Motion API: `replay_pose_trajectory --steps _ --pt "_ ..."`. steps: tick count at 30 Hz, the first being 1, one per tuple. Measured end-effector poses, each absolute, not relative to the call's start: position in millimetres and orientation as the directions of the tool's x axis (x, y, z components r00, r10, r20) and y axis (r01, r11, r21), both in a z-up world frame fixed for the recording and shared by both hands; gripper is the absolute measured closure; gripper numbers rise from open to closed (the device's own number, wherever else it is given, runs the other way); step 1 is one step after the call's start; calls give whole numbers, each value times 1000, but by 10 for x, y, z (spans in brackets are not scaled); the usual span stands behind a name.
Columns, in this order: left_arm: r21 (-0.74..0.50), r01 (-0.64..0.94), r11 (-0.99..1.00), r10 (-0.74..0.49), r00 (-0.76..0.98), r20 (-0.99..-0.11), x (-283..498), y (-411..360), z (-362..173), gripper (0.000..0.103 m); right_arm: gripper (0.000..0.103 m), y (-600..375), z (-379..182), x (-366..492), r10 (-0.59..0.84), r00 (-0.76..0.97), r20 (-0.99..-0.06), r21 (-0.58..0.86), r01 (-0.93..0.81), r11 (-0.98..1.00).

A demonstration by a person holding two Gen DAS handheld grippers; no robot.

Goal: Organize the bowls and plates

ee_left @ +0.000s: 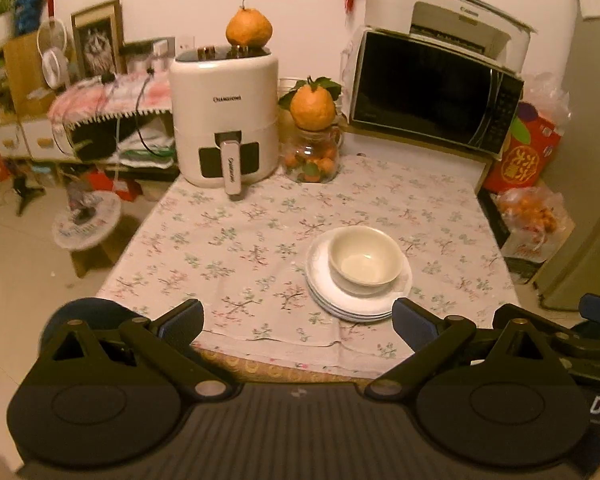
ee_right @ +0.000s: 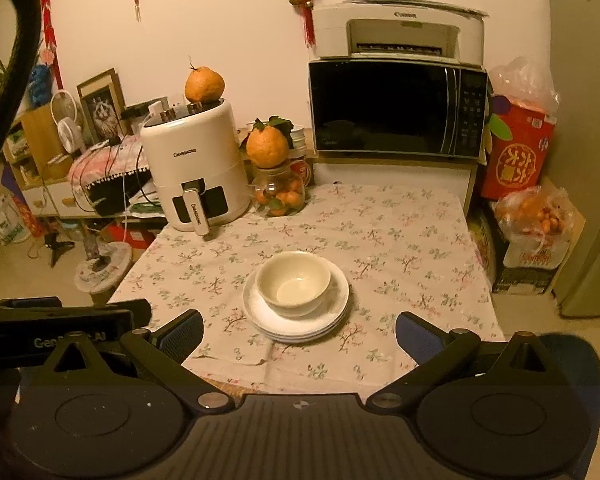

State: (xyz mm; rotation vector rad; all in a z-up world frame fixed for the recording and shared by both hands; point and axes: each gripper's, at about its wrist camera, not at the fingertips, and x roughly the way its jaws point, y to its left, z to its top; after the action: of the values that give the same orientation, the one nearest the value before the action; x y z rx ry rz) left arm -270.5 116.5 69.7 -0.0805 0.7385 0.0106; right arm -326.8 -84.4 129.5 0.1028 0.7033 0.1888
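A cream bowl (ee_left: 365, 255) (ee_right: 293, 280) sits upright on a small stack of white plates (ee_left: 352, 307) (ee_right: 300, 330) on the flowered tablecloth (ee_left: 236, 240) (ee_right: 400, 248). My left gripper (ee_left: 298, 322) hangs open above the table's near edge, nothing between its fingers; the stack lies just beyond its right finger (ee_left: 414, 318). My right gripper (ee_right: 300, 334) is open too and holds nothing, with the stack in front of it between the two fingers, apart from both. The other gripper's body shows at the left edge of the right wrist view (ee_right: 60, 320).
A white air fryer (ee_left: 225, 120) (ee_right: 198, 168) with an orange on top stands at the table's back left. Beside it is a glass jar of small oranges (ee_left: 312, 156) (ee_right: 278, 192). A microwave (ee_left: 432, 88) (ee_right: 396, 108) with a printer on it stands at the back right.
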Motion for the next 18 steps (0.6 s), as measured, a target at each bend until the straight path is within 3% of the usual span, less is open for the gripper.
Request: replay_pose_trajectory --steps 5,18 --pt "-74 -51 996 -10 753 -657 -2721 1194 710 2 2 -732 1359 -3257 176 770 -614 103 -142 984" --pt "-31 -28 999 -1 732 -681 -2590 1091 637 2 2 -811 1213 -3132 180 744 -644 149 -110 983"
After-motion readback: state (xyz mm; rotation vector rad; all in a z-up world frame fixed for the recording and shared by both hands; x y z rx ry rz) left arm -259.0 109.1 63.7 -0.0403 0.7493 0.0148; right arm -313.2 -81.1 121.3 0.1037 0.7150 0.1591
